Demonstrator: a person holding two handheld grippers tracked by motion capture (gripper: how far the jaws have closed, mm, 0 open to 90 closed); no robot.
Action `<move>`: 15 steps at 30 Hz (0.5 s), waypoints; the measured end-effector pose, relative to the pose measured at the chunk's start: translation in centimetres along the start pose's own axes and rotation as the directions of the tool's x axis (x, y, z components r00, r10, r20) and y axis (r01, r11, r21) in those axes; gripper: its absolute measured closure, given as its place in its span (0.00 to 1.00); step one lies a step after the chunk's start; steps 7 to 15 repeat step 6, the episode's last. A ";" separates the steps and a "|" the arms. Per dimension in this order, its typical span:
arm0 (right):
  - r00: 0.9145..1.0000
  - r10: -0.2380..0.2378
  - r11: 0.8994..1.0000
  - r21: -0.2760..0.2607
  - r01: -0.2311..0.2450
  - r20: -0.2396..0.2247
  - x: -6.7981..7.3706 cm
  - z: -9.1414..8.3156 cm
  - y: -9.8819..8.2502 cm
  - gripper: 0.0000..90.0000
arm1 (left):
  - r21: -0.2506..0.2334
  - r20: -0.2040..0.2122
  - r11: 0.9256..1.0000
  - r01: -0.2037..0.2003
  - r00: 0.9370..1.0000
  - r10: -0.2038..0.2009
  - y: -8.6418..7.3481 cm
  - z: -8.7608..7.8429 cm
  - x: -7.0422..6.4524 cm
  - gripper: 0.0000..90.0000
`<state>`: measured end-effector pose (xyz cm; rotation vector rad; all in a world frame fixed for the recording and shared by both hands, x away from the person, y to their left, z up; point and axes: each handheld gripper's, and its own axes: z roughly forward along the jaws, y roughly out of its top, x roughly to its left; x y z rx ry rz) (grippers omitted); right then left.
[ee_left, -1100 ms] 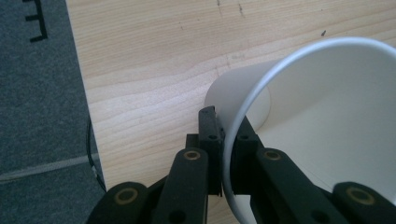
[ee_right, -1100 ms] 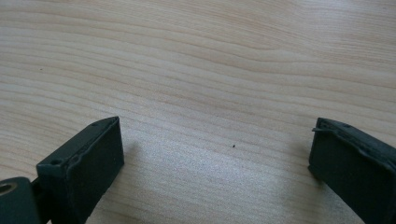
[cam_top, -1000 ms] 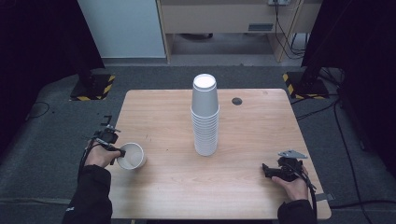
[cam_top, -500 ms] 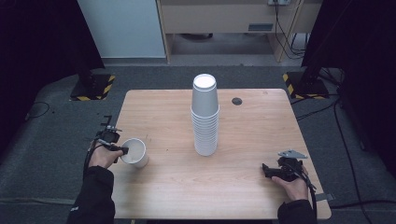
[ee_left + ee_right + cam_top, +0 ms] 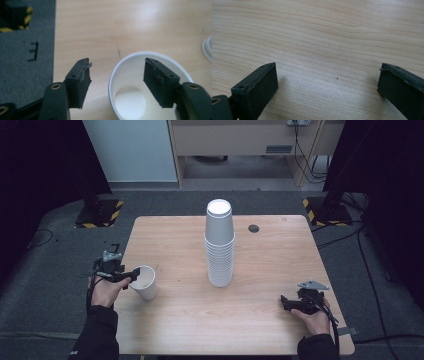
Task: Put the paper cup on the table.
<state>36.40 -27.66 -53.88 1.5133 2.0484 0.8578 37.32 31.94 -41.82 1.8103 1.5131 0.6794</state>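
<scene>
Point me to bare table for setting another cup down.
Free: the wide strip of table between single cup and right gripper; also the back-left corner beside the cup stack. Crowded: the left edge, where the left gripper straddles the cup's rim, jaws just opening.

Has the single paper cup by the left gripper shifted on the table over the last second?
Yes, slightly: the single cup has tipped more upright near the table's left edge; the left gripper has just been opening, one jaw each side of its rim.
</scene>
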 end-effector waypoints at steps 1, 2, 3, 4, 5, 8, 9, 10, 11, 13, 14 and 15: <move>1.000 0.002 1.000 0.000 -0.002 0.000 0.0 0.0 0.0 0.03 | -0.041 0.007 0.999 -0.001 1.000 0.002 -0.2 -0.2 0.0 0.36; 1.000 0.000 1.000 0.000 0.000 -0.001 0.0 0.0 0.0 0.03 | -0.085 0.024 0.996 0.010 1.000 -0.008 -0.5 -0.4 0.0 0.34; 1.000 0.000 1.000 0.001 0.000 -0.001 0.0 0.0 0.0 0.03 | -0.128 0.042 0.991 0.025 0.999 -0.020 -0.8 -0.5 -0.1 0.32; 1.000 0.000 1.000 0.001 0.000 -0.001 0.0 0.0 0.0 0.03 | -0.166 0.056 0.985 0.038 0.998 -0.029 -1.2 -0.7 -0.2 0.31; 1.000 0.000 1.000 0.001 0.000 -0.001 0.0 0.0 0.0 0.03 | -0.195 0.064 0.980 0.045 0.997 -0.032 -1.6 -0.9 -0.4 0.30; 1.000 -0.001 1.000 0.001 0.001 -0.001 0.0 0.0 0.0 0.03 | -0.223 0.069 0.974 0.046 0.997 -0.031 -2.1 -1.0 -0.5 0.30; 1.000 -0.001 1.000 0.001 0.001 -0.001 0.0 0.0 0.0 0.03 | -0.223 0.069 0.974 0.046 0.997 -0.031 -2.1 -1.0 -0.5 0.30; 1.000 -0.001 1.000 0.001 0.001 -0.001 0.0 0.0 0.0 0.03 | -0.223 0.069 0.974 0.046 0.997 -0.031 -2.1 -1.0 -0.5 0.30; 1.000 -0.001 1.000 0.001 0.001 -0.001 0.0 0.0 0.0 0.03 | -0.223 0.069 0.974 0.046 0.997 -0.031 -2.1 -1.0 -0.5 0.30; 1.000 -0.001 1.000 0.001 0.001 -0.001 0.0 0.0 0.0 0.03 | -0.223 0.069 0.974 0.046 0.997 -0.031 -2.1 -1.0 -0.5 0.30; 1.000 -0.001 1.000 0.001 0.001 -0.001 0.0 0.0 0.0 0.03 | -0.223 0.069 0.974 0.046 0.997 -0.031 -2.1 -1.0 -0.5 0.30; 1.000 -0.001 1.000 0.001 0.001 -0.001 0.0 0.0 0.0 0.03 | -0.223 0.069 0.974 0.046 0.997 -0.031 -2.1 -1.0 -0.5 0.30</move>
